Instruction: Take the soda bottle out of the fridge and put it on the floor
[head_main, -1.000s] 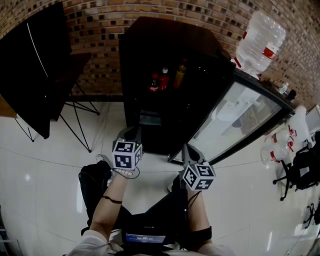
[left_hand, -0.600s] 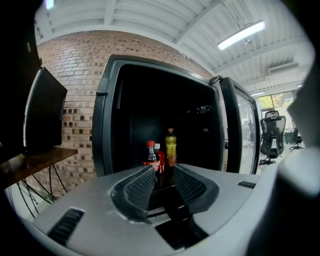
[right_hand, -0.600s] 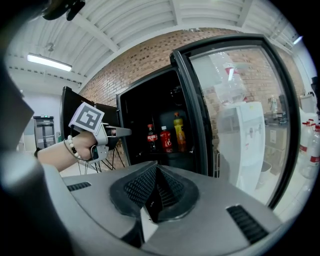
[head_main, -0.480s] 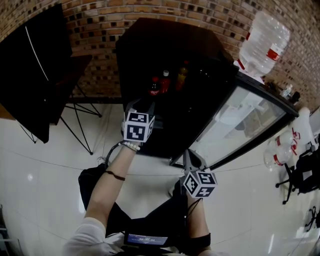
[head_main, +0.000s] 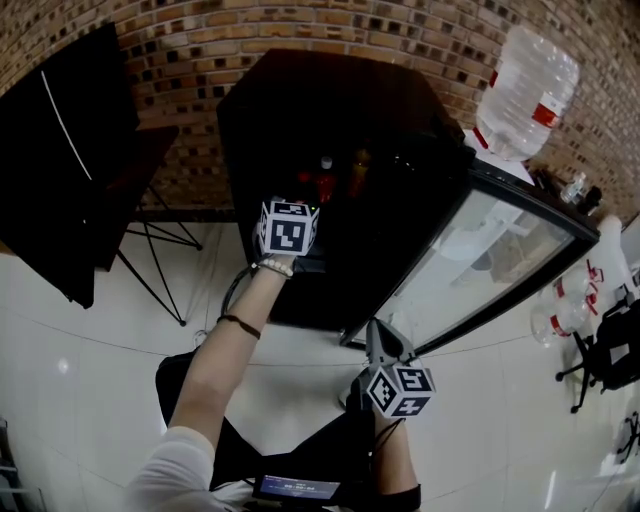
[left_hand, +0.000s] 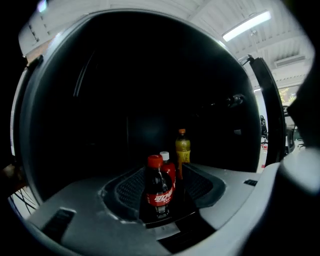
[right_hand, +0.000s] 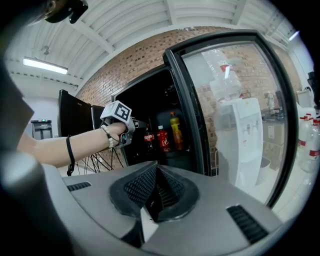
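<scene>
A cola bottle (left_hand: 159, 189) with a red cap and red label stands on a shelf in the open black fridge (head_main: 330, 100). Behind it are a red bottle with a white cap (left_hand: 168, 170) and a yellow bottle (left_hand: 182, 150). My left gripper (left_hand: 164, 175) reaches into the fridge, and its jaws have just been opening. They stand wide, with the cola bottle at their mouth and neither pad pressing on it. In the right gripper view the left gripper (right_hand: 131, 131) sits just left of the bottles (right_hand: 162, 137). My right gripper (right_hand: 154, 196) hangs back near my body, shut and empty.
The fridge's glass door (head_main: 490, 250) stands swung open to the right. A big water jug (head_main: 525, 80) sits on a dispenser behind it. A black panel on thin legs (head_main: 70, 160) stands left of the fridge. White tiled floor (head_main: 90, 340) lies in front.
My left arm has stretched forward and up from near my body into the fridge, towards the bottles. The right gripper has stayed where it was.
</scene>
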